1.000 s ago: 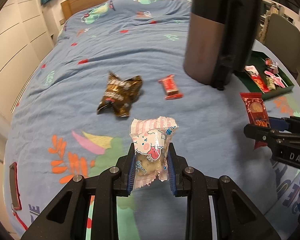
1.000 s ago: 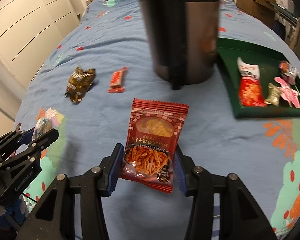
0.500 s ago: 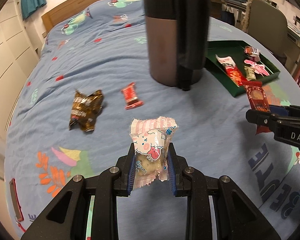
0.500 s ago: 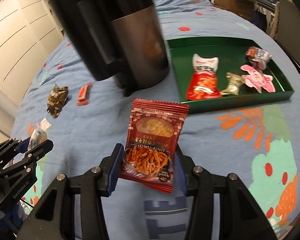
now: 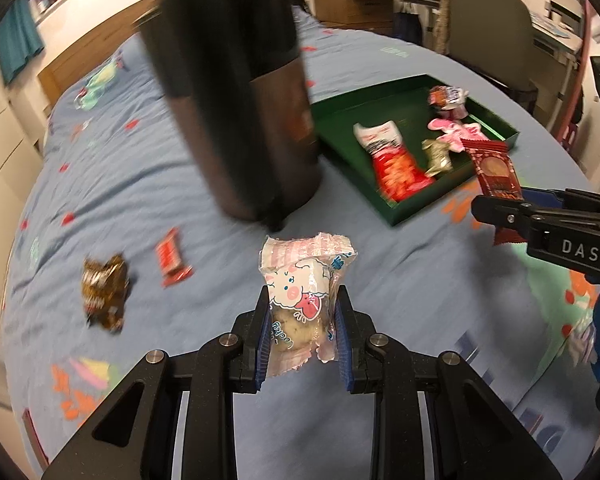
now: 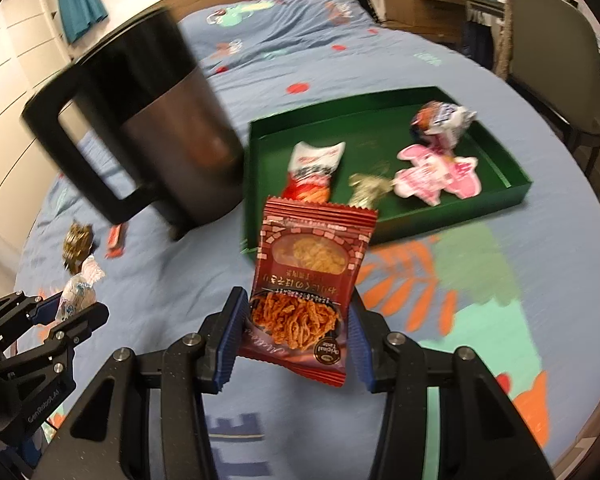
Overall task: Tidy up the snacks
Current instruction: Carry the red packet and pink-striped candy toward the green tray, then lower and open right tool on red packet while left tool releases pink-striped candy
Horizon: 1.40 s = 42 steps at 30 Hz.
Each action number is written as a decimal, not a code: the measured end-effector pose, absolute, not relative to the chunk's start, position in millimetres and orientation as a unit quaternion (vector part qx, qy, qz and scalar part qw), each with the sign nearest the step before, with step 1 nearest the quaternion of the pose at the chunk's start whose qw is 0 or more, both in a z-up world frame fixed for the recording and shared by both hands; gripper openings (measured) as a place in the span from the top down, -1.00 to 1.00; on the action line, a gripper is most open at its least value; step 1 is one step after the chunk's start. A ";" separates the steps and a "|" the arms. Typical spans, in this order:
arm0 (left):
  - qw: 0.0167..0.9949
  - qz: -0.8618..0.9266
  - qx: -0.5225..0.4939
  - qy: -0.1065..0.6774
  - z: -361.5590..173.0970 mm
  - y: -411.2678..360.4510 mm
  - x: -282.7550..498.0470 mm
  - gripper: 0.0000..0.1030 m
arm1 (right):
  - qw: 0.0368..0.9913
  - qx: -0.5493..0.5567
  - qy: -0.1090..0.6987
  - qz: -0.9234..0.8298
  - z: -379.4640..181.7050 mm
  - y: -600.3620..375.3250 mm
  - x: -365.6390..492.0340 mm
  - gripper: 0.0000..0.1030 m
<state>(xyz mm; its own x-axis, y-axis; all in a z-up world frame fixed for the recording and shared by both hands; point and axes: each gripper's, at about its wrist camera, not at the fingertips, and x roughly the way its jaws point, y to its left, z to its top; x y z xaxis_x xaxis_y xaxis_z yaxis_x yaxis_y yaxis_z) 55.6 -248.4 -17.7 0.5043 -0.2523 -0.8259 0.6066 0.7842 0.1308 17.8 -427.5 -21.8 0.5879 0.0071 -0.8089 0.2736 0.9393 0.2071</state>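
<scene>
While the left gripper (image 5: 302,330) clamps a pink pig-print packet (image 5: 301,302), the right gripper (image 6: 293,330) grips a red noodle-snack packet (image 6: 308,280) — both packets near the green tray (image 6: 384,226).

On the bed (image 5: 120,184), the jug (image 5: 236,100) stands left of the tray (image 6: 516,190), which holds four snacks; two wrappers (image 5: 104,292) lie left of the jug.

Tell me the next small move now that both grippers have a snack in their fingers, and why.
Probably carry the right gripper forward over the green tray first. Its red noodle packet is held clear of the bedspread, the tray lies just ahead with bare floor at its near left, and the dark jug stands off to the left.
</scene>
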 end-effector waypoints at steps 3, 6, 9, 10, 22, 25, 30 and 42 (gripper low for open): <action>0.841 -0.268 0.211 0.421 -13.4 -271.6 60.3 0.54 | 0.879 0.156 0.442 -0.088 -19.4 -445.6 20.6 0.06; 0.838 -0.281 0.213 0.416 -12.2 -293.7 65.4 0.54 | 0.880 0.156 0.436 -0.100 -18.1 -465.3 25.9 0.06; 0.834 -0.294 0.211 0.417 -12.4 -317.1 71.8 0.54 | 0.882 0.155 0.432 -0.109 -17.9 -483.8 35.7 0.06; 0.833 -0.296 0.211 0.417 -13.0 -323.0 74.3 0.54 | 0.882 0.153 0.431 -0.110 -18.0 -487.5 39.4 0.06; 0.823 -0.299 0.201 0.438 -34.0 -391.4 128.1 0.54 | 0.883 0.143 0.433 -0.114 -29.1 -532.0 106.6 0.05; 0.821 -0.305 0.185 0.446 -40.8 -403.5 141.5 0.54 | 0.879 0.146 0.439 -0.116 -38.2 -540.7 120.1 0.05; 0.818 -0.305 0.191 0.449 -53.7 -421.5 158.6 0.54 | 0.869 0.154 0.455 -0.116 -56.7 -556.2 135.8 0.05; 0.811 -0.304 0.208 0.455 -80.3 -444.4 170.3 0.54 | 0.867 0.125 0.467 -0.121 -73.7 -570.9 154.4 0.01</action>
<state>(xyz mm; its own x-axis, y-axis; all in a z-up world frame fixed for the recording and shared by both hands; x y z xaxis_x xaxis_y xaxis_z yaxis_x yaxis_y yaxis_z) 170.3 -444.4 -80.3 0.4017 -0.3033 -0.8641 0.6819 0.7289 0.0612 154.4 -570.9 -73.7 0.5345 -0.0922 -0.8401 0.3263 0.9395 0.1045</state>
